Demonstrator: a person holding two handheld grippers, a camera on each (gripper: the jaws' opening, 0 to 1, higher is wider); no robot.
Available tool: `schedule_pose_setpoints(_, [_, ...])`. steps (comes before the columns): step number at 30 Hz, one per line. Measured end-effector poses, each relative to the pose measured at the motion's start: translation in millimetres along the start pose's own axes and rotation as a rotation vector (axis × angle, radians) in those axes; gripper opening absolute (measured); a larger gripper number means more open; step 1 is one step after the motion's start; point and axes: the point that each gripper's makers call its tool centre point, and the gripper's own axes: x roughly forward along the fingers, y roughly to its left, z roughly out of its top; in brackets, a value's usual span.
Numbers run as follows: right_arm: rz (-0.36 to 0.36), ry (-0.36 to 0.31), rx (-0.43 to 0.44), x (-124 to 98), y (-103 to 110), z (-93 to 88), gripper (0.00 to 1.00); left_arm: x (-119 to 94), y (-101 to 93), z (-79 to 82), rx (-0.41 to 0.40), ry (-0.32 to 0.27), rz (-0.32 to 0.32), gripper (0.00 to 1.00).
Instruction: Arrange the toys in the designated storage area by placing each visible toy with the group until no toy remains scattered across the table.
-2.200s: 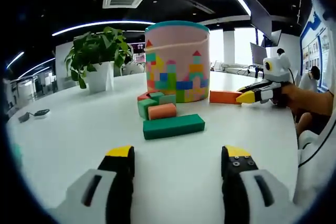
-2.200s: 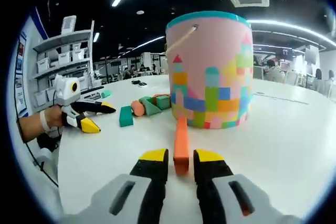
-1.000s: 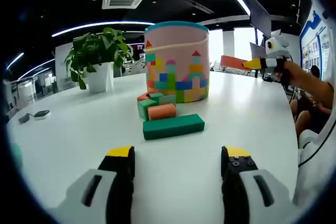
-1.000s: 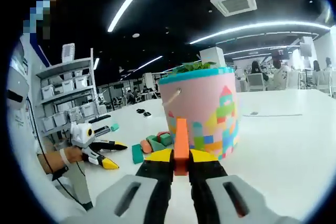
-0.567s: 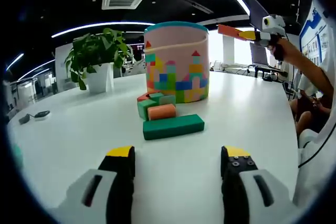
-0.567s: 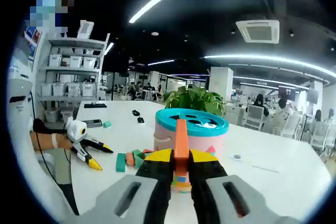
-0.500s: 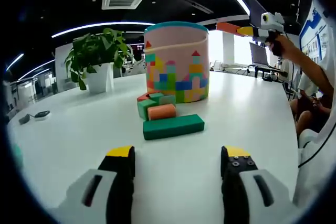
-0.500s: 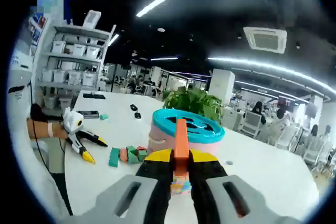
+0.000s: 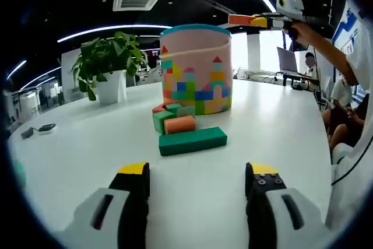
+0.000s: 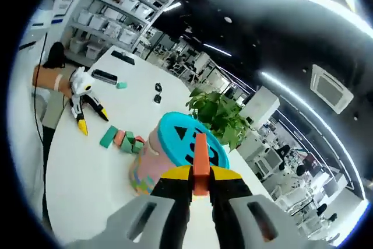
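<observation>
A pink bucket (image 9: pixel 197 68) with a block pattern stands mid-table; its teal lid (image 10: pixel 187 141) has shaped holes. In front of it lie a long green block (image 9: pixel 192 140), a salmon block (image 9: pixel 179 123), a green cube (image 9: pixel 162 119) and a red block (image 9: pixel 158 107). My left gripper (image 9: pixel 198 173) rests low near the table's front, open, with nothing between its fingers. My right gripper (image 10: pixel 200 174) is shut on an orange block (image 10: pixel 200 148), held high over the bucket's lid. From the left gripper view, the right gripper (image 9: pixel 260 21) and orange block (image 9: pixel 239 19) hang above the bucket's right rim.
A potted plant (image 9: pixel 108 65) stands behind the bucket to the left. Small dark items (image 9: pixel 41 125) lie at the table's far left edge. A person's arm (image 9: pixel 326 51) reaches in from the right. Shelving (image 10: pixel 111 13) stands beyond the table.
My right gripper has lifted the orange block from the table beside the bucket up to above its lid. My left gripper and the blocks on the table have stayed put.
</observation>
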Motion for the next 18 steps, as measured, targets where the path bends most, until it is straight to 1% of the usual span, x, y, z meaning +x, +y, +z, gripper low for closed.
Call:
schedule_pose_setpoints(2, [0.010,0.019,-0.074,3.3,-7.2,2.3,0.10,-0.1,0.2,-0.1,-0.001,0.000,0.001,0.68])
schedule_pose_setpoints(8, [0.069,0.079,-0.252,11.7,-18.0,6.3,0.10,-0.2,0.4,0.0,0.001,0.000,0.001,0.68])
schedule_pose_setpoints(9, [0.107,0.082,-0.272,14.3,-16.4,8.4,0.10,-0.3,0.5,0.0,0.002,-0.001,0.002,0.68])
schedule_pose_setpoints(11, [0.138,0.078,-0.250,18.2,-18.0,12.0,0.10,-0.5,0.6,-0.1,0.003,-0.001,0.003,0.68])
schedule_pose_setpoints(12, [0.153,0.088,-0.276,19.9,-18.7,12.3,0.10,-0.5,0.7,0.0,0.004,-0.001,0.003,0.68])
schedule_pose_setpoints(13, [0.169,0.105,-0.331,21.1,-19.2,11.6,0.10,-0.4,0.9,-0.1,0.004,-0.001,0.003,0.68])
schedule_pose_setpoints(14, [0.184,0.116,-0.360,22.2,-18.6,11.8,0.10,-0.4,1.0,-0.2,0.003,-0.001,0.003,0.68])
schedule_pose_setpoints(17, [0.223,0.137,-0.396,25.6,-19.9,13.5,0.10,-0.3,0.7,-0.3,0.003,-0.001,0.001,0.68])
schedule_pose_setpoints(18, [0.242,0.151,-0.422,26.3,-20.6,13.0,0.10,-0.3,0.7,-0.3,0.003,-0.001,0.001,0.68])
